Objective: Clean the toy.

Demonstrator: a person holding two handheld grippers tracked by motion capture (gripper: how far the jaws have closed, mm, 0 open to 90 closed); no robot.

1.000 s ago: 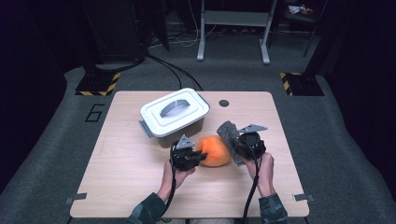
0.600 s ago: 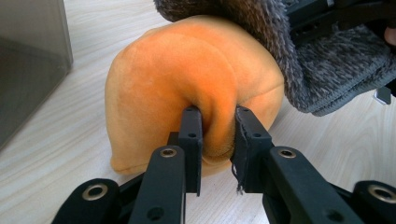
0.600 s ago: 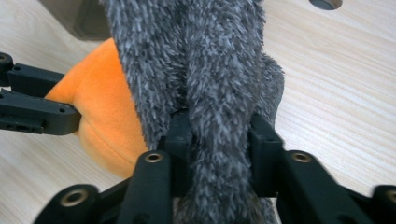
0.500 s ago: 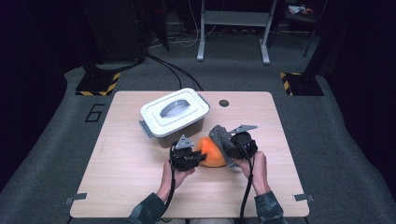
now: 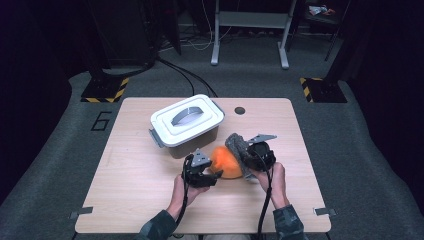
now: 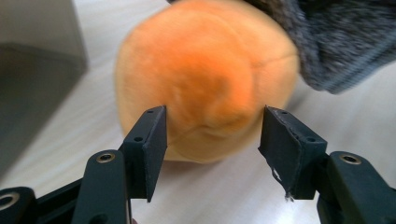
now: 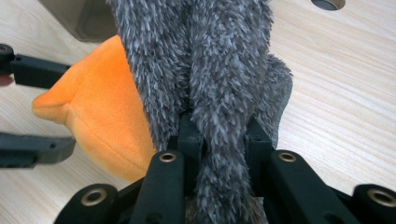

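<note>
Table (image 5: 130,200): light wood, rounded corners, a dark round hole (image 5: 240,110) near its far edge. Box (image 5: 186,125): grey walls, white lid with a recessed handle, standing on the table's far half, turned askew to the edges. Floor (image 5: 55,165): grey carpet marked with a "6" (image 5: 101,121). Two black-and-yellow striped bases (image 5: 106,90) beyond the table; cables (image 5: 185,75) trailing between them; white frame legs (image 5: 250,30) behind.
</note>
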